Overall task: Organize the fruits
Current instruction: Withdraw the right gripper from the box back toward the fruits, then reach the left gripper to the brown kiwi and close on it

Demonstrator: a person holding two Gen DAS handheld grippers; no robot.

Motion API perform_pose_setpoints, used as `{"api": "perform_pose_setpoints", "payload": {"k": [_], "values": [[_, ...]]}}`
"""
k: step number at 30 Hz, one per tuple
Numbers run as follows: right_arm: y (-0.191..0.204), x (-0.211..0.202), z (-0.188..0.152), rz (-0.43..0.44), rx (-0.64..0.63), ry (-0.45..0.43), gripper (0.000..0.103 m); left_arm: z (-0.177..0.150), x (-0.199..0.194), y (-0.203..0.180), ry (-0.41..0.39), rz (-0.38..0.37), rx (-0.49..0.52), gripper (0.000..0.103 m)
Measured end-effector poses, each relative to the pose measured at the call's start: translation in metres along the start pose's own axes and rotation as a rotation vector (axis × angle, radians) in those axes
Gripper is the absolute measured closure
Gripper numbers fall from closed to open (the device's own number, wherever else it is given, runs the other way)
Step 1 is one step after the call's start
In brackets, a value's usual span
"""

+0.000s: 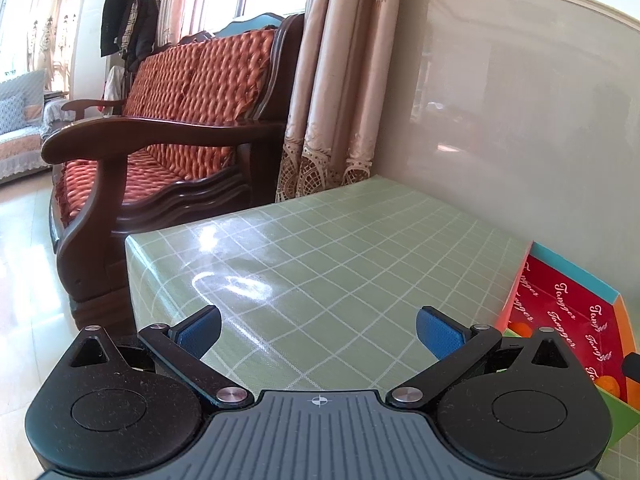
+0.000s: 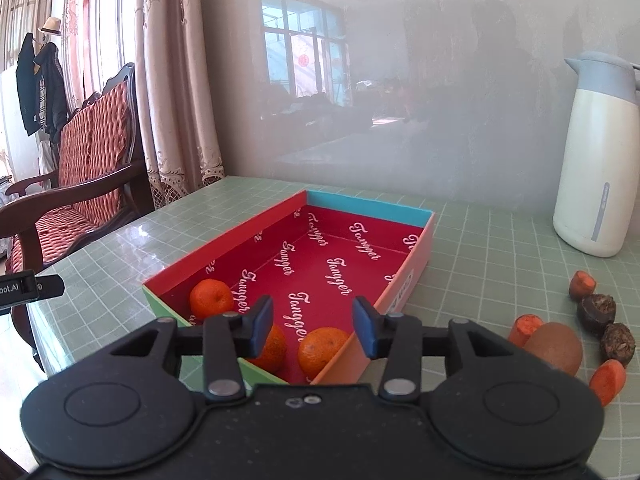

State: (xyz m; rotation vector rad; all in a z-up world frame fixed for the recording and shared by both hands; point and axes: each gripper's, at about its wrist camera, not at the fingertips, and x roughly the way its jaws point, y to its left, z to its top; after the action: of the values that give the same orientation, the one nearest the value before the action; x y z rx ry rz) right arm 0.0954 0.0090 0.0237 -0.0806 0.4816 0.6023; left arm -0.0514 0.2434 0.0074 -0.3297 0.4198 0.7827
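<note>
Three tangerines [image 2: 323,350] lie in the near end of the red printed box [image 2: 224,250] on the green-checked worktop [image 2: 480,248]; one sits between the right gripper [image 2: 313,326] jaws' line of sight, but the jaws stand apart and press on nothing. Just right of the box wait a brown kiwi [image 2: 556,348], carrot pieces [image 2: 607,380] and dark round fruits [image 2: 598,310], with a white thermos [image 2: 592,168] beyond. The left gripper [image 1: 319,334], jaws wide apart, hovers over bare worktop. Likely next: lift clear, swing right to the kiwi, close gently around its middle without nudging the carrot touching it
</note>
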Motion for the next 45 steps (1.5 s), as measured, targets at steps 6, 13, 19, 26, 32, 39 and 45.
{"api": "perform_pose_setpoints", "payload": {"k": [6,13,19,26,32,39,45], "values": [[-0.012,-0.007,0.001,-0.062,0.021,-0.036,0.029,-0.002,-0.003,-0.010,-0.002,-0.011,0.021,0.000],[-0.028,-0.013,0.000,-0.111,0.053,-0.039,0.016,-0.005,-0.009,-0.026,-0.014,-0.036,0.054,0.000],[-0.044,-0.024,-0.003,-0.164,0.067,-0.044,0.011,-0.009,-0.018,-0.053,-0.029,-0.092,0.108,0.000],[-0.078,-0.044,-0.008,-0.253,0.111,-0.058,0.008,-0.020,-0.041,-0.100,-0.084,-0.189,0.221,0.000],[-0.120,-0.074,-0.014,-0.341,0.203,-0.083,0.005,-0.035,-0.066,-0.141,-0.136,-0.316,0.326,0.000],[-0.168,-0.106,-0.026,-0.454,0.306,-0.114,0.005,-0.055,-0.081,-0.184,-0.119,-0.437,0.395,0.000],[-0.195,-0.130,-0.036,-0.563,0.348,-0.139,0.002,-0.071,-0.088,-0.215,-0.093,-0.502,0.440,0.000]]}}
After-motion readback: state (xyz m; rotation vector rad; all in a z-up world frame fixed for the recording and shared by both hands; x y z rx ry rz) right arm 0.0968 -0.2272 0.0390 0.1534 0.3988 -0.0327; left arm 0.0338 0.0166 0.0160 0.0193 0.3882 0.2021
